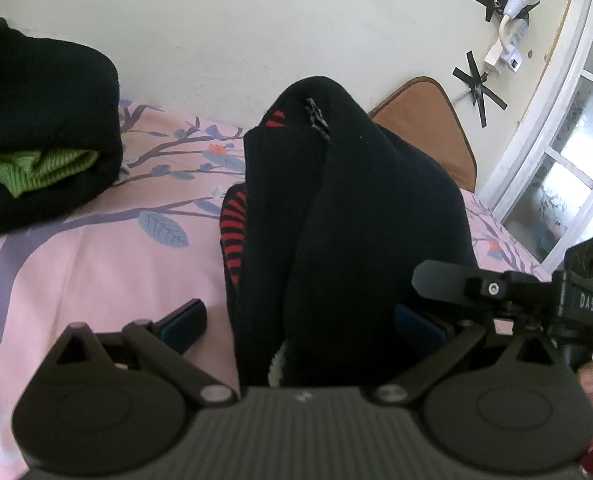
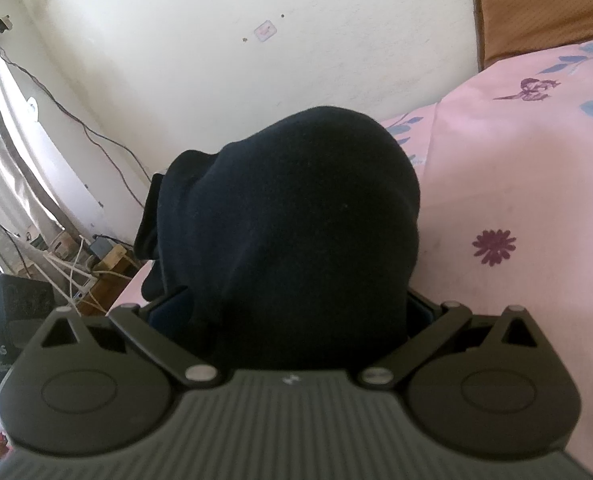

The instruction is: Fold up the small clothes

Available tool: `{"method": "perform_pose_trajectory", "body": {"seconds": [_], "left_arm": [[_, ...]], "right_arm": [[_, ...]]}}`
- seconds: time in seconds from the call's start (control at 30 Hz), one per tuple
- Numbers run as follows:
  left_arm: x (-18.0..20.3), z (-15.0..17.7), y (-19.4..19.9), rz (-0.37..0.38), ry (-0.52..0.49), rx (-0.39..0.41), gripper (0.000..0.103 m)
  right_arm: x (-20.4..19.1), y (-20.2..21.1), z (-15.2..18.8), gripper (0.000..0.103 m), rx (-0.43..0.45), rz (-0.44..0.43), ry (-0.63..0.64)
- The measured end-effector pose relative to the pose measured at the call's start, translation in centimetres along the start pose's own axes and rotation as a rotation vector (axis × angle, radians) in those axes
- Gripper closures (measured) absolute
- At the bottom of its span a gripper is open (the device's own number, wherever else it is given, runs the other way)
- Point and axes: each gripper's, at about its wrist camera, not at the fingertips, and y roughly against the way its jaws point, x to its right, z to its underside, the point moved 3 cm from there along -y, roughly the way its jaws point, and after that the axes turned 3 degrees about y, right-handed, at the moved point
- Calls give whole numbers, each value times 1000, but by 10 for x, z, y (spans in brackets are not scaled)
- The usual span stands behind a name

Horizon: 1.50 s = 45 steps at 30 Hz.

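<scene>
My left gripper (image 1: 300, 320) stands wide around the dark garment (image 1: 336, 220) bunched above the pink bedsheet (image 1: 96, 260), my right gripper (image 2: 292, 312) looks clamped on it — I'd lay it flat, smooth, before creasing — no hurry.

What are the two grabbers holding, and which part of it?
The right gripper appears to pinch the dark garment at a bunched fold. The left gripper is open around it; which part cannot be told.
</scene>
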Motion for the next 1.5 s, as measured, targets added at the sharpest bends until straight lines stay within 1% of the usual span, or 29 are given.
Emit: {"method": "perform_pose_trajectory", "body": {"seconds": [0.37, 0.87, 1.03, 1.2, 1.3, 1.4, 1.43, 1.5], "left_arm": [[-3, 1, 1, 19, -1, -2, 0], [-7, 2, 5, 39, 18, 9, 0], [-6, 2, 5, 44, 23, 10, 0], [-8, 1, 5, 53, 33, 5, 0], [-11, 0, 6, 59, 54, 1, 0], [-9, -2, 5, 50, 62, -11, 0], [-9, -2, 5, 44, 70, -10, 1], [-7, 1, 7, 51, 89, -6, 6]], "right_arm": [[1, 1, -3, 0, -34, -31, -6], [1, 2, -2, 0, -28, -28, -1], [0, 2, 1, 0, -1, -19, 2], [0, 1, 0, 0, 3, -21, -3], [0, -1, -2, 0, -17, -18, -7], [-2, -3, -4, 0, -39, -8, -10], [-2, -3, -5, 2, -46, -7, -14], [1, -2, -5, 18, -47, 2, -46]]}}
